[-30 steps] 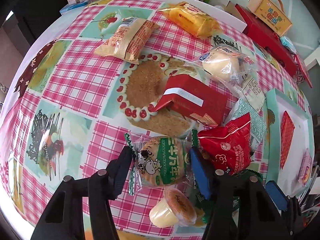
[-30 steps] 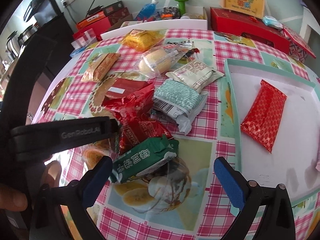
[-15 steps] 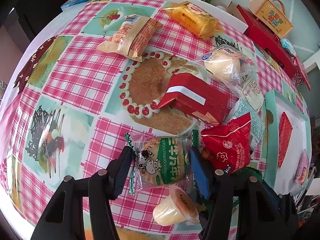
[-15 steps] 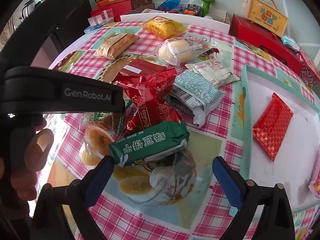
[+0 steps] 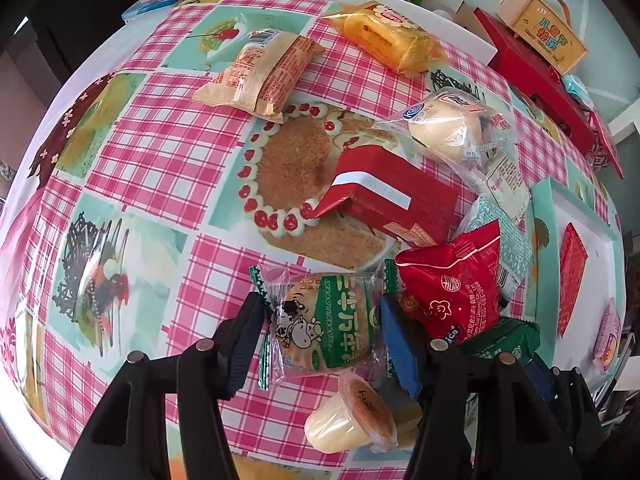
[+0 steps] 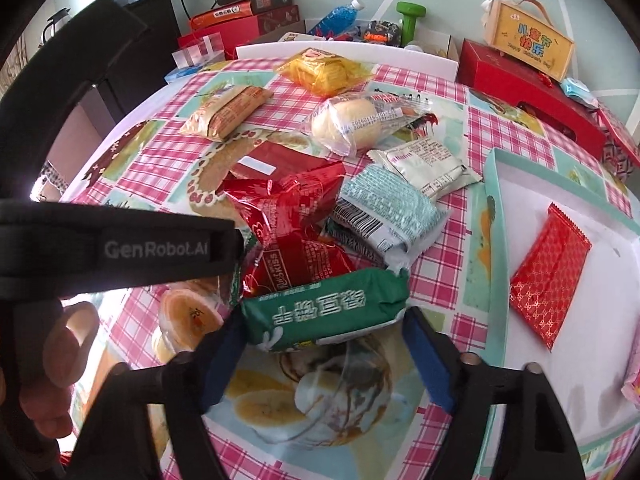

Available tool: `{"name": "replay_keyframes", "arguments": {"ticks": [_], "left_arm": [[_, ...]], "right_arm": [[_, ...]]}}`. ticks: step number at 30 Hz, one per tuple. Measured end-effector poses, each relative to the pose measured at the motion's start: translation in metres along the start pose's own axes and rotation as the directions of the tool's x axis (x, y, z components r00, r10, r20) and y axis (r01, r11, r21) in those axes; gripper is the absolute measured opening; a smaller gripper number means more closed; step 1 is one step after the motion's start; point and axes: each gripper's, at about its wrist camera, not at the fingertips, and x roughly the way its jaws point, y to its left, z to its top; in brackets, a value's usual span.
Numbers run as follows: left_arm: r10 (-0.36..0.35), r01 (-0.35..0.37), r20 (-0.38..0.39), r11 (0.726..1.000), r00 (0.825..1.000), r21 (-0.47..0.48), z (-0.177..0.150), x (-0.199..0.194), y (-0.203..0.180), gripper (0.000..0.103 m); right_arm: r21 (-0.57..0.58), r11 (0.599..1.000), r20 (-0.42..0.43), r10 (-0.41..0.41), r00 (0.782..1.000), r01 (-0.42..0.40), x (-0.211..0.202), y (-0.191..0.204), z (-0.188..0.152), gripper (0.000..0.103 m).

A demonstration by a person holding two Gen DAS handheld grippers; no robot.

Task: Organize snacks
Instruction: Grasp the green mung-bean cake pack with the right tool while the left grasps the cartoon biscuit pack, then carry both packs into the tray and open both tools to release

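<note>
My left gripper (image 5: 322,332) points down at the table, shut on a clear-and-green cow biscuit packet (image 5: 324,320); its blue pads press the wrapper's two sides. My right gripper (image 6: 325,320) is closing its jaws. Its pads have come up against both ends of a green roll packet (image 6: 320,308), which lies across a red snack bag (image 6: 288,208). A teal-rimmed white tray (image 6: 490,200) on the right holds a flat red packet (image 6: 550,276). A pudding cup (image 5: 352,416) lies just below the left gripper.
A red box (image 5: 392,200), a wrapped bun (image 5: 444,128), a yellow packet (image 5: 384,40) and a tan biscuit pack (image 5: 260,72) lie on the checked tablecloth. A hand (image 6: 60,360) holds the left gripper at the left of the right wrist view. Boxes crowd the far edge.
The right gripper's jaws have narrowed from wide open onto the green packet's ends. The left gripper and its biscuit packet have stayed put.
</note>
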Motion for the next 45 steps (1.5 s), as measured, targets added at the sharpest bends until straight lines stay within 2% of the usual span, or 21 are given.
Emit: {"name": "replay_keyframes", "arguments": {"ticks": [19,26,31,35,38,45], "left_arm": [[-0.015,0.015,0.076,1.000,0.997,0.002,0.002,-0.028,0.002,0.055],[-0.047,0.046,0.161,0.999,0.986,0.013,0.001,-0.058,0.001,0.055],[-0.054,0.050,0.198,0.998,0.979,0.024,0.001,-0.070,-0.008,0.055],[-0.061,0.047,0.229,0.997,0.972,0.064,-0.001,-0.078,-0.026,0.055],[-0.098,0.069,0.239,0.990,0.966,0.126,-0.005,-0.081,-0.049,0.055],[-0.176,0.109,0.230,0.954,0.957,0.279,-0.014,-0.081,-0.106,0.055]], "right_arm": [[0.044,0.999,0.087,-0.022,0.996,0.018,-0.026,-0.015,0.000,0.072],[0.086,0.996,0.140,-0.028,0.990,0.016,-0.046,-0.027,0.000,0.072],[0.151,0.988,0.146,-0.042,0.988,0.019,-0.054,-0.045,-0.002,0.072],[0.223,0.974,0.164,-0.075,0.984,0.038,-0.064,-0.071,-0.003,0.072],[0.299,0.952,0.169,-0.116,0.979,0.062,-0.071,-0.099,-0.006,0.072],[0.470,0.871,0.140,-0.232,0.963,0.142,-0.083,-0.168,-0.021,0.072]]}}
